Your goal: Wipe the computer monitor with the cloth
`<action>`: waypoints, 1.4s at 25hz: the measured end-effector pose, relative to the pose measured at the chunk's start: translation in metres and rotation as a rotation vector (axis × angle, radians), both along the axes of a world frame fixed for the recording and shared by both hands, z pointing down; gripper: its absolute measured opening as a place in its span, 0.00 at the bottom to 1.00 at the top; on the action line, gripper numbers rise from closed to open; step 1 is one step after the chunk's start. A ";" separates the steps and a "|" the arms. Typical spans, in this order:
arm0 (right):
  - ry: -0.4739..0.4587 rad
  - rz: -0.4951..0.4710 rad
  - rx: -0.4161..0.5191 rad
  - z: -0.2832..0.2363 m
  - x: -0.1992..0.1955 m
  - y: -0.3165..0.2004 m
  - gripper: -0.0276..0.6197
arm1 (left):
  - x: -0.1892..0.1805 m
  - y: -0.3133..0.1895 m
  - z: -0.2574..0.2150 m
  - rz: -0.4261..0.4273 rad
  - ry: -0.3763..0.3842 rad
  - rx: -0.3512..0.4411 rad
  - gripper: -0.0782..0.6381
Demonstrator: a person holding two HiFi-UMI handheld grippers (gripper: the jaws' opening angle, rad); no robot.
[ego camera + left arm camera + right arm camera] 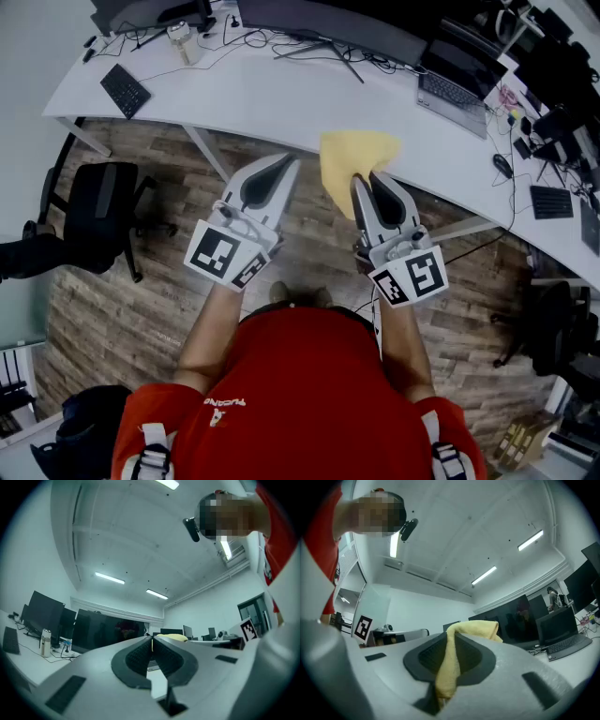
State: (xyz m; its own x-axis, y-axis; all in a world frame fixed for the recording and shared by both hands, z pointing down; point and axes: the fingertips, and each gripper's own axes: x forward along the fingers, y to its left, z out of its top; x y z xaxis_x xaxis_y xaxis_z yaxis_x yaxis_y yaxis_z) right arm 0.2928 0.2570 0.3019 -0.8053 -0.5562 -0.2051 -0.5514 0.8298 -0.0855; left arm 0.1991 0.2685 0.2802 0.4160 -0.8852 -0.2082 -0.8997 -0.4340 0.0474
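A yellow cloth (349, 157) hangs from my right gripper (367, 178), which is shut on it; in the right gripper view the cloth (454, 660) runs pinched between the dark pads. My left gripper (292, 161) is held beside it, shut with nothing between its jaws, and its pads (140, 656) meet along a thin line. Both grippers hover in front of the white desk (281, 98), short of the wide dark monitor (328, 23) at the desk's far edge. That monitor (110, 630) stands ahead in the left gripper view and also shows as the monitor (506, 620) in the right gripper view.
A laptop (455, 80) sits right of the monitor. A keyboard (124, 89) and a bottle (184, 42) lie on the desk's left part, among cables. A black office chair (98, 211) stands on the wood floor at left, another chair (558, 328) at right.
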 end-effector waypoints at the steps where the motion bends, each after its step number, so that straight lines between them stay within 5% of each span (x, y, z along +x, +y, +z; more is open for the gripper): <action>1: 0.003 -0.001 0.001 0.000 -0.002 0.001 0.12 | -0.002 0.001 0.001 -0.002 0.001 -0.001 0.13; 11: -0.004 -0.071 -0.018 0.005 -0.041 0.005 0.13 | -0.042 0.008 0.014 -0.042 0.027 -0.026 0.13; 25: 0.009 -0.101 0.024 0.000 -0.148 -0.003 0.13 | -0.165 0.023 0.027 -0.108 0.024 -0.039 0.13; 35: 0.046 -0.125 0.107 -0.020 -0.194 -0.056 0.13 | -0.201 -0.018 0.028 -0.113 0.040 -0.031 0.13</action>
